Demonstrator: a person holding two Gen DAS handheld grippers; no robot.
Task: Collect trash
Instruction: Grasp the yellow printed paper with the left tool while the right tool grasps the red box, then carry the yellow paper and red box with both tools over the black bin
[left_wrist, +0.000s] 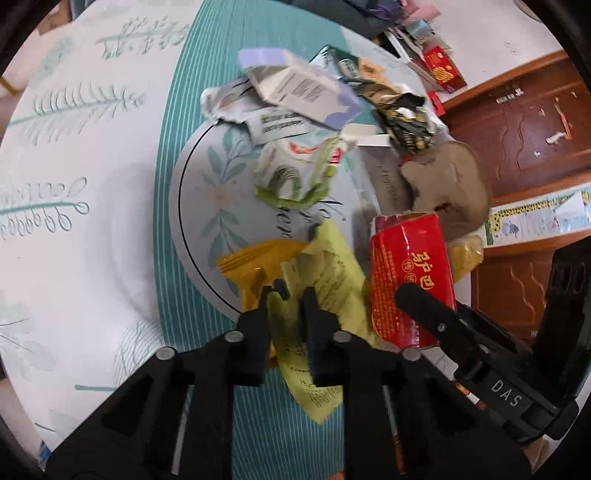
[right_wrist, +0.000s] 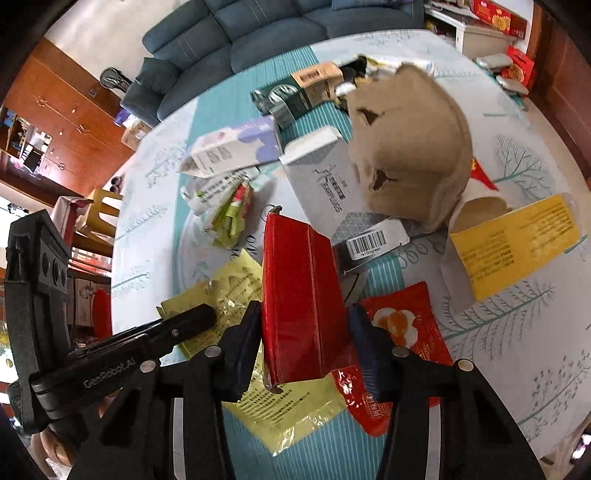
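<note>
The trash is a pile of wrappers and boxes on the round table (right_wrist: 517, 122), near its edge. The yellow-green wrapper (left_wrist: 332, 273) is thin, soft and crinkly, so it looks very light and may slip; it is best pinched at an edge, and the left gripper (left_wrist: 288, 295) has its jaws nearly shut on that wrapper's near part. Just to its right stands the red box (right_wrist: 299, 295), shiny, creased and torn at the top. It looks light and a bit stiff, but it could squash if squeezed hard, so holding its two flat sides is best. The right gripper (right_wrist: 304, 325) has its jaws half wide, one on each side of the box, and they seem to press it. Under the box lies a red packet (right_wrist: 406, 332). Farther off are a brown paper tray (right_wrist: 410, 147), a yellow box (right_wrist: 517, 243) and a grey box (right_wrist: 325, 177).
</note>
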